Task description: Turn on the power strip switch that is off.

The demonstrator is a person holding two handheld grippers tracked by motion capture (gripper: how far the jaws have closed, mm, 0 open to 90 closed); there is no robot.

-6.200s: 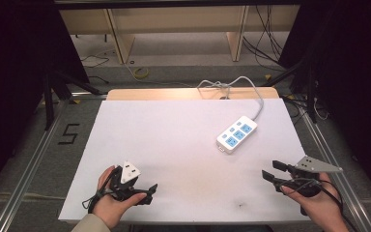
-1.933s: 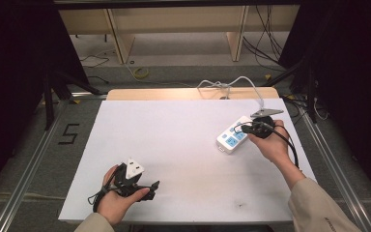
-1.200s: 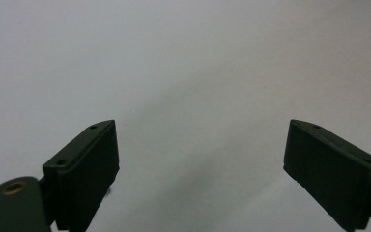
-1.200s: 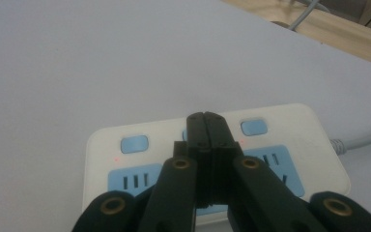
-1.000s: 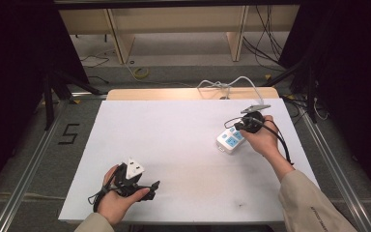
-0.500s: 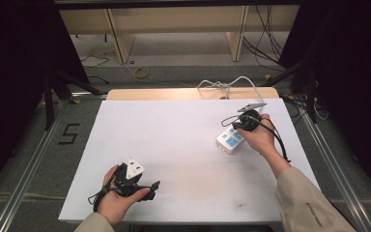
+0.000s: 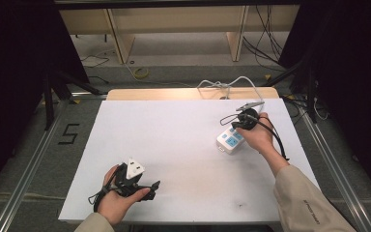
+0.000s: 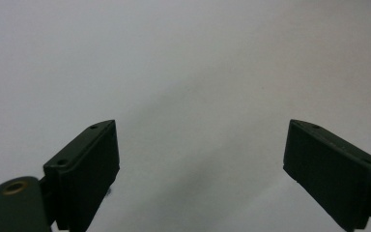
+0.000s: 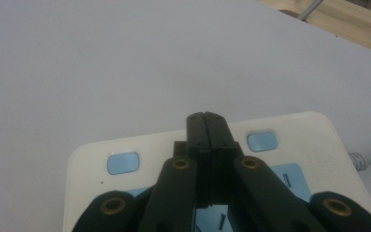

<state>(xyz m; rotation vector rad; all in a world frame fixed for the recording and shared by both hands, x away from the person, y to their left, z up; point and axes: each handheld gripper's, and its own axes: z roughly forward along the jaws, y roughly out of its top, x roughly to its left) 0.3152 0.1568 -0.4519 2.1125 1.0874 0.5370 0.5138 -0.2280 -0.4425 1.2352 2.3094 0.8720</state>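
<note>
A white power strip [image 7: 228, 142] with blue switches lies at the right of the white table [image 7: 174, 145]. My right gripper [image 7: 234, 127] is over its far end, jaws pressed together with nothing between them. In the right gripper view the shut tips [image 9: 206, 119] sit over the power strip [image 9: 299, 130] between two blue switches [image 9: 123, 162]; whether they touch it I cannot tell. My left gripper [image 7: 153, 186] rests near the front left edge. It stands wide open [image 8: 203, 130] over bare table.
The strip's white cord [image 7: 232, 84] runs off the far edge past a wooden board [image 7: 164, 94]; the cord [image 9: 367, 159] also leaves the strip's right end. Wooden shelving and loose cables lie beyond the table. A metal rail [image 7: 24, 169] runs along the floor at the left.
The right hand has come from the front right corner up to the power strip, and its jaws, open at first, are now shut. Over the last second it barely shifted. The left hand stayed put.
</note>
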